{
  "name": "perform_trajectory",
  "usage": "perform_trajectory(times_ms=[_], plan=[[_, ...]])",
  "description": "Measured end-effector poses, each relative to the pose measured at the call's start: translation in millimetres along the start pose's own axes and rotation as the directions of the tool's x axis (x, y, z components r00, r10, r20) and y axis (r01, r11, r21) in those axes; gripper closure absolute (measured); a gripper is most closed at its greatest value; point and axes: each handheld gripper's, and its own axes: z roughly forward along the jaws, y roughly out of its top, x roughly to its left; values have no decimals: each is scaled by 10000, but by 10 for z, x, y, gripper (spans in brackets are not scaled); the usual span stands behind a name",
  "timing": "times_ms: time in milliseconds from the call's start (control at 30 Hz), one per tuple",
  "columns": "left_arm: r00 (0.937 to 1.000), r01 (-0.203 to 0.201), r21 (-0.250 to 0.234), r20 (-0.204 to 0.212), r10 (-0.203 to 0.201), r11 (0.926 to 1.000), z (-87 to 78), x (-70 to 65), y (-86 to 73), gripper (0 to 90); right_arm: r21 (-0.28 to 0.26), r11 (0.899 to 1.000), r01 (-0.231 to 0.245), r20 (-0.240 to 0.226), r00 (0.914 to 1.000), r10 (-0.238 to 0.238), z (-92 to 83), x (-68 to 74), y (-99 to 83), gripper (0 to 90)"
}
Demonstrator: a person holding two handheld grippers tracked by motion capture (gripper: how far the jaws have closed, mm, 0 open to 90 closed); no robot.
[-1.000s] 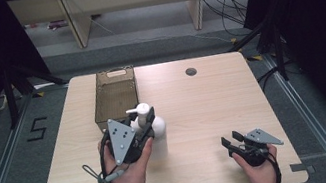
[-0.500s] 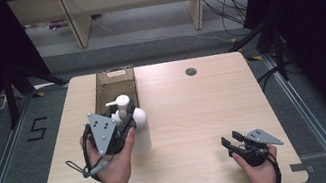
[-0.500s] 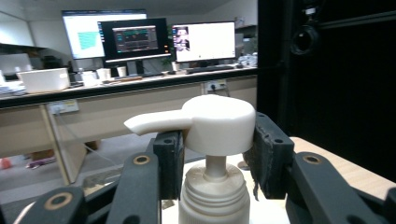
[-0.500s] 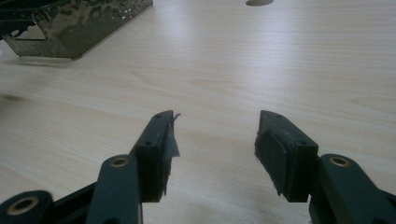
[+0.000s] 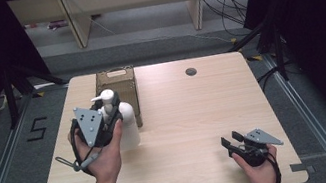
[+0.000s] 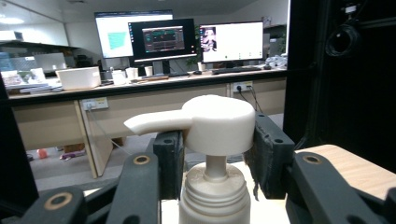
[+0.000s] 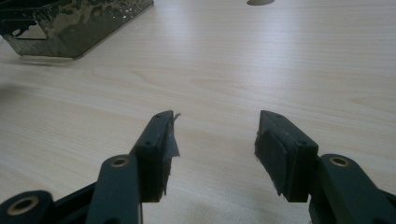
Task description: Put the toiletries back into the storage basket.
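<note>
A white pump bottle stands upright near the table's left side, just in front of a dark tray. My left gripper is shut on it, with one jaw at each side of the pump head and the spout pointing left. Whether the bottle's base touches the table I cannot tell. My right gripper is held low near the front right corner, open, with nothing between its jaws. In the right gripper view the right gripper has bare wood between its fingers.
The dark tray lies at the table's back left. A small round hole sits in the tabletop at the back centre. Shelving and cables lie beyond the far edge. The light wooden table is wide open across its middle and right.
My left gripper has carried the pump bottle leftward and a little farther back, up beside the tray. The right gripper has stayed still and open.
</note>
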Motion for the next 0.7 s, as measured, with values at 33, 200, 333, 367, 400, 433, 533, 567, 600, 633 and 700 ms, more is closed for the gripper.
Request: perform_trajectory(times_ms=[33, 200, 333, 367, 400, 433, 533, 567, 600, 633, 700], plan=[[10000, 0, 0, 0, 0, 10000, 0, 0, 0, 592, 0, 10000, 0, 0, 10000, 0, 0, 0, 0, 474], [9997, 42, -9, -246, -43, 10000, 31, 74, 16, 592, -126, 9999, -19, -46, 10000, 18, 9, 2, -4, 474], [9993, 52, -40, -359, -54, 10000, 44, 118, 29, 592, -82, 10000, -43, -48, 10000, 43, 5, 4, -2, 474], [9993, 52, -40, -359, -54, 10000, 44, 118, 29, 592, -101, 9999, -26, -57, 10000, 26, 7, 2, -4, 474], [9992, 53, -56, -390, -55, 10000, 47, 127, 32, 592, -102, 9999, -39, -58, 10000, 38, 7, 4, -4, 474], [9992, 30, -59, -399, -33, 10000, 49, 138, 36, 592, -102, 9999, -39, -58, 10000, 38, 7, 4, -4, 474], [9990, 20, -98, -453, -24, 9999, 59, 158, 44, 592, -72, 10000, -41, -52, 10000, 40, 6, 4, -2, 474], [9989, 9, -64, -460, -12, 10000, 60, 165, 48, 592, -65, 10000, -44, -51, 10000, 44, 5, 5, -2, 473], [9988, 14, -99, -486, -18, 10000, 70, 180, 53, 592, 21, 9992, -387, -108, 9992, 387, 3, 29, -5, 474], [9988, 14, -99, -486, -18, 10000, 70, 180, 53, 592, 21, 9992, -387, -108, 9992, 387, 3, 29, -5, 474], [9987, 79, -111, -493, -84, 9999, 84, 201, 64, 592, -11, 9995, -309, -103, 9995, 309, 4, 22, -5, 474]])
